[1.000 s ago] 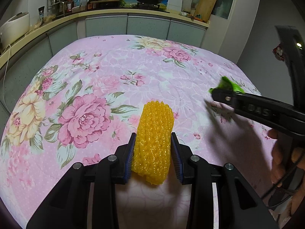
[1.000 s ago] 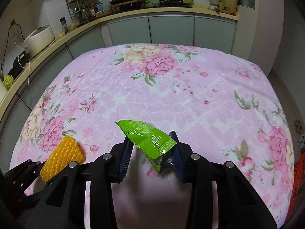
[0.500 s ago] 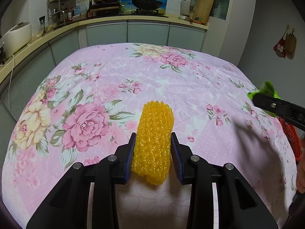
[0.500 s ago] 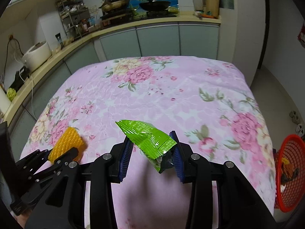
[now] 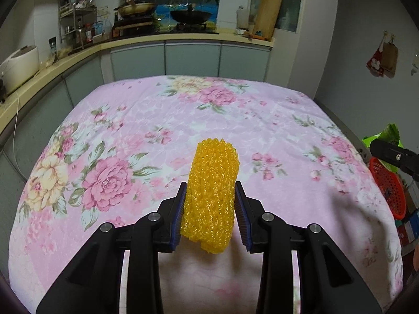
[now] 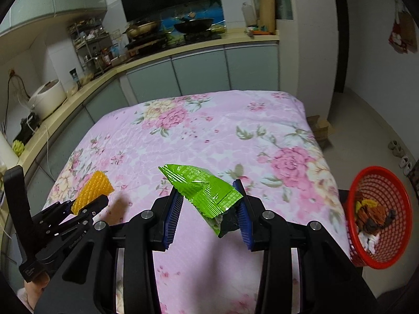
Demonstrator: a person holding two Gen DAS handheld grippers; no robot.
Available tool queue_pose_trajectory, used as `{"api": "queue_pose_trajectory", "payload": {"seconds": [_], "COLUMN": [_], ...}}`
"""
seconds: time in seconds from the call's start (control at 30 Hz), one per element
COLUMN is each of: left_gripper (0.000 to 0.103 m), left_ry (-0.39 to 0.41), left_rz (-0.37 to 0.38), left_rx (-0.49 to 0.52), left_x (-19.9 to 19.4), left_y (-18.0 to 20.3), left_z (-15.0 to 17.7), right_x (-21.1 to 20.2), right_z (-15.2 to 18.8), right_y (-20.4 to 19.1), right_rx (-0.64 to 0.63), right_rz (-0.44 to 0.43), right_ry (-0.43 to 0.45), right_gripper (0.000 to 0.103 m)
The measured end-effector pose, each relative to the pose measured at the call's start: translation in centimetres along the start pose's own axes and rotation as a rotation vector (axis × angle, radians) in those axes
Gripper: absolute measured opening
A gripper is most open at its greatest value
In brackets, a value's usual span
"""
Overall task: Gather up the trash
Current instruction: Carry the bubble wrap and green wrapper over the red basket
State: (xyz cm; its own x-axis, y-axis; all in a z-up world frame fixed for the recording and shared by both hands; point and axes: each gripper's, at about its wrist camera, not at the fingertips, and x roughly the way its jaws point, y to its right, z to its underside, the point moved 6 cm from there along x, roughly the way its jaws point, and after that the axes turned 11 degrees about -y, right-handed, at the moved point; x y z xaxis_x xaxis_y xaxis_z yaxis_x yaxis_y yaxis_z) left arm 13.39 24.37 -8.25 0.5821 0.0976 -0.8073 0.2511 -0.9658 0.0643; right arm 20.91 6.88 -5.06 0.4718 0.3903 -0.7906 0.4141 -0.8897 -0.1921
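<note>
My left gripper is shut on a yellow foam net sleeve and holds it above the pink floral table cover. My right gripper is shut on a crumpled green snack wrapper, also lifted above the cover. A red mesh basket with some trash in it stands below the table's right edge, to the right of my right gripper. In the left wrist view the basket and the green wrapper show at the far right. The left gripper with the yellow sleeve shows at the left of the right wrist view.
A kitchen counter with a wok, pans and a rice cooker runs along the back and left. Cardboard boxes sit on the floor past the table's far right corner. A wall stands at the right.
Both grippers have risen and pulled back from the table with their items. The right gripper has swung to the right, bringing the red basket into view.
</note>
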Motion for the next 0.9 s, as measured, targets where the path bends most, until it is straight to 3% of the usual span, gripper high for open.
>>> {"api": "queue_pose_trajectory", "payload": {"seconds": [0.33,0.9], "left_gripper": [0.033,0.033], "left_ry": [0.023,0.031], "left_rz": [0.034,0.137], "left_rx": [0.076,0.258], "left_x": [-1.5,-2.2], "left_y": [4.8,16.1], "left_z": [-0.6,-1.2], "right_x": [-2.7,-6.6], "right_z": [1.5,3.4], "right_y": [4.1,12.4], "right_rx": [0.083,0.222], "right_rz": [0.028,0.095], "right_ry": [0.028,0.077], "right_gripper": [0.038,0.038]}}
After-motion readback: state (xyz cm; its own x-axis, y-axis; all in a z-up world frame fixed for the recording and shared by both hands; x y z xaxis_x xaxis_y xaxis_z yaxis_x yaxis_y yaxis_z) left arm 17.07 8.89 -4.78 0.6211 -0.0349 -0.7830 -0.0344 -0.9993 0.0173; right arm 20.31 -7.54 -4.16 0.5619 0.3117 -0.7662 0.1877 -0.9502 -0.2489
